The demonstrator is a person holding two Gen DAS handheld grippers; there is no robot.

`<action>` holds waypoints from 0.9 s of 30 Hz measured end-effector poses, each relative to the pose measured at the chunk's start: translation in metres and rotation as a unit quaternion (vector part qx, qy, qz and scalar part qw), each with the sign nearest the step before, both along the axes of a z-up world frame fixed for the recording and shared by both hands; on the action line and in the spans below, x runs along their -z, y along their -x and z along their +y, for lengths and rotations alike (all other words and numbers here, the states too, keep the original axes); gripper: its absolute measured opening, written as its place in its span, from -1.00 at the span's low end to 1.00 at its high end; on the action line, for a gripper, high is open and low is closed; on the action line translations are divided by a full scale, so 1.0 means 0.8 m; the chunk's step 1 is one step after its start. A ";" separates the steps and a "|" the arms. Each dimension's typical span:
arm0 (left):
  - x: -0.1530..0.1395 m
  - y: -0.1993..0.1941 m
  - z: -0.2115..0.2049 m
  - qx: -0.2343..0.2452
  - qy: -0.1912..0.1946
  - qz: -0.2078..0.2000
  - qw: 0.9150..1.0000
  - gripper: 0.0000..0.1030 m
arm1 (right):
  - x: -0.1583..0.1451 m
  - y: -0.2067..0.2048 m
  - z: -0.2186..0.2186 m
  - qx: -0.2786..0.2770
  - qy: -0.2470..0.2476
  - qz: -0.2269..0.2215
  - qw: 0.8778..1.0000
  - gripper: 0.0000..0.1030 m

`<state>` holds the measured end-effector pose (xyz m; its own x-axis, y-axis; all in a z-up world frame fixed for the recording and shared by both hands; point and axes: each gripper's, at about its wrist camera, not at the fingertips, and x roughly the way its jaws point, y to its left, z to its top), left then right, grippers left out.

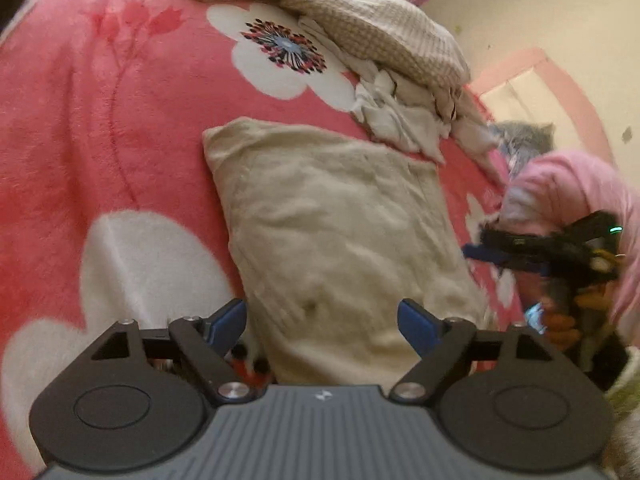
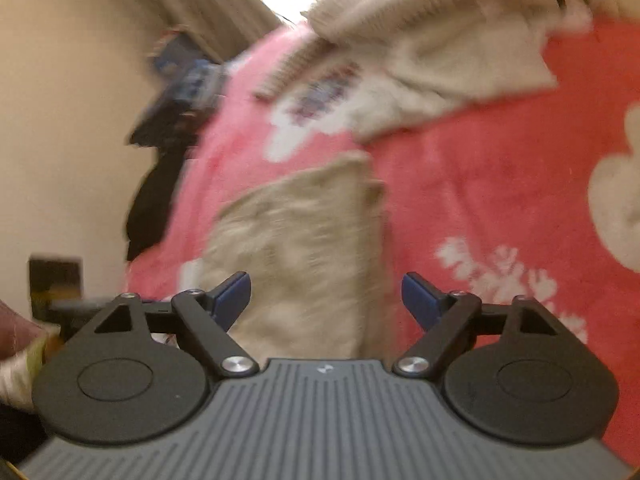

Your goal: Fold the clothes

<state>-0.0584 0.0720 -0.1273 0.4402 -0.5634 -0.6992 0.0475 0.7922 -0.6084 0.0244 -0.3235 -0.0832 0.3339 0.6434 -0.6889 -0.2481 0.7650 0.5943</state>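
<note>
Left gripper (image 1: 322, 322): fingers apart, nothing between them, hovering over the near edge of the folded cream garment (image 1: 340, 232) at frame centre. Right gripper (image 2: 326, 300): fingers spread, empty too. Garment lies flat on the pink floral blanket (image 1: 100, 120); fold looks finished, likely why both let go. Unfolded clothes pile (image 1: 376, 52) waits upper right.

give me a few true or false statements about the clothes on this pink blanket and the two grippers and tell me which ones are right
1. The folded cream fuzzy garment lies flat on the pink floral fleece blanket. True.
2. The left gripper is clamped on the cream garment. False: its jaws stand open, gripping nothing.
3. A beige waffle-knit garment lies crumpled beyond the folded one. True.
4. The right gripper holds a blue towel. False: it is open and empty.
</note>
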 end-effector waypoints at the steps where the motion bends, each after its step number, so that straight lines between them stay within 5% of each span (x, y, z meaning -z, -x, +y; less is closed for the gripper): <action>1: 0.006 -0.008 0.004 -0.007 0.014 0.003 1.000 0.60 | 0.014 -0.013 -0.001 0.006 -0.012 0.015 1.000 0.60; 5: 0.031 -0.031 0.008 -0.024 0.057 0.030 0.998 0.59 | 0.061 -0.040 0.004 0.020 -0.078 0.054 0.995 0.63; 7: 0.033 -0.026 0.004 -0.020 0.064 0.024 0.997 0.59 | 0.070 -0.040 0.005 0.025 -0.109 0.049 0.992 0.80; 17: 0.036 -0.044 -0.025 0.067 0.035 0.015 0.997 0.57 | 0.074 -0.009 0.008 -0.053 -0.174 0.059 0.982 0.81; 22: 0.037 -0.047 -0.033 0.067 0.037 0.002 0.997 0.55 | 0.080 -0.030 0.022 -0.048 -0.197 0.064 0.977 0.59; 27: 0.008 -0.038 -0.015 0.047 0.085 -0.024 0.995 0.23 | 0.077 -0.027 0.044 -0.073 -0.199 0.055 0.976 0.19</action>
<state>-0.0276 0.0598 -0.1338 0.4099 -0.7118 -0.5704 0.1485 0.6691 -0.7282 0.0462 -0.2881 -0.1447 0.1572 0.9022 -0.4017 -0.2561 0.4301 0.8657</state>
